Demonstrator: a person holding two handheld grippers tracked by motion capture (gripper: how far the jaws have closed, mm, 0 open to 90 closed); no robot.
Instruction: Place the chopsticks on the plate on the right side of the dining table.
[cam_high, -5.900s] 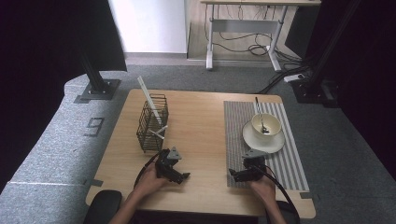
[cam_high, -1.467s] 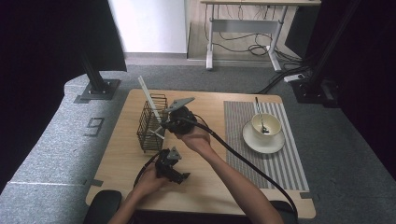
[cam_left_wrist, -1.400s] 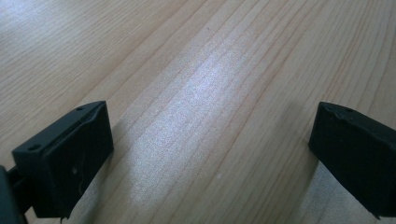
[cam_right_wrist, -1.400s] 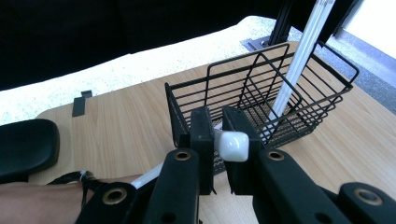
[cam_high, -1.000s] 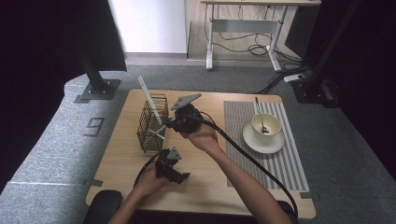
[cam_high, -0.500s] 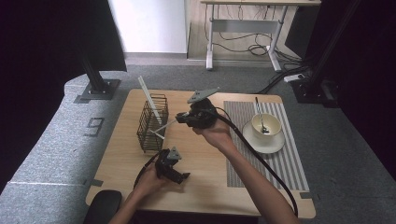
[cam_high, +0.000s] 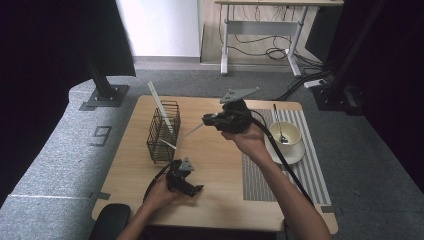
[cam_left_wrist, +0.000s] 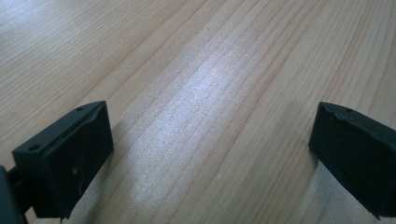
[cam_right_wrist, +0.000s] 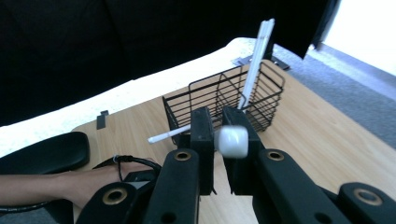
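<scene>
A black wire basket stands at the left of the wooden table, with a tall white utensil leaning in it. My right gripper hangs above the table's middle, right of the basket, shut on a thin white stick-like utensil that slants down-left toward the basket. In the right gripper view the jaws pinch its rounded white end, with the basket beyond. My left gripper rests near the front edge, open, and its view has bare wood between the fingers.
At the right a grey striped placemat carries a saucer and a cream bowl with a metal spoon in it. A short white piece pokes from the basket's near side. Cables trail from both grippers.
My right gripper has risen and moved right, away from the basket, carrying the white utensil. The left gripper has stayed put.
</scene>
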